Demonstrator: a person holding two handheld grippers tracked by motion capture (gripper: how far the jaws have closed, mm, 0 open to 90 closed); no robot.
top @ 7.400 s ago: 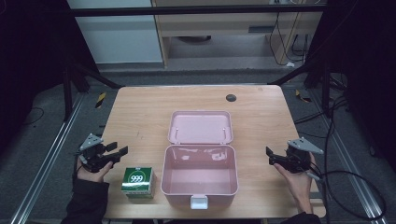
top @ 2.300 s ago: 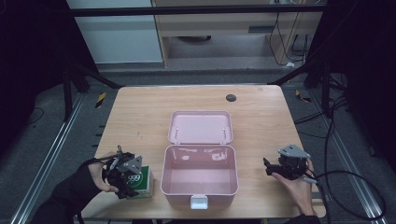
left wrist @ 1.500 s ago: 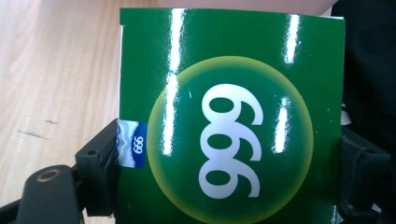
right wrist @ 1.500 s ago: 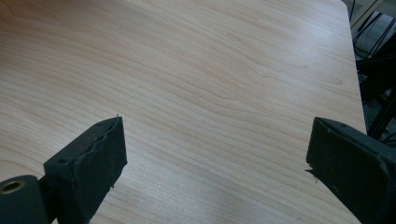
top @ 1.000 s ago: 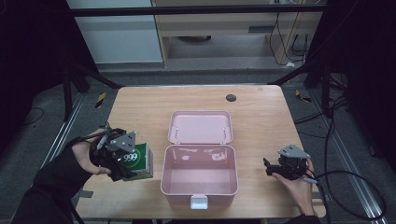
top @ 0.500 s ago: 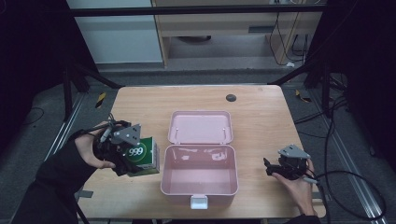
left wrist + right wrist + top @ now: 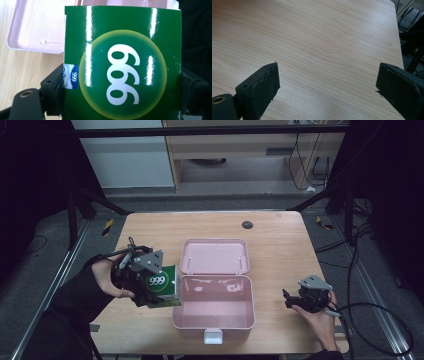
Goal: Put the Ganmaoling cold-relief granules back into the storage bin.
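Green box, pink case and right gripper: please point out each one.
green box (image 7: 125, 75), left gripper view, on its printed front.
pink case (image 7: 214, 322), high view, on its front wall.
right gripper (image 7: 287, 297), high view, between its fingertips.

A glossy green carton printed with a white "999" in a yellow-rimmed circle is held off the bench, tilted, just beside the left wall of the pink case. The case lies open, lid flat behind it, apparently empty inside.

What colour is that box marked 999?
Green box with white digits on a yellow-green circle; clearest in the left gripper view.
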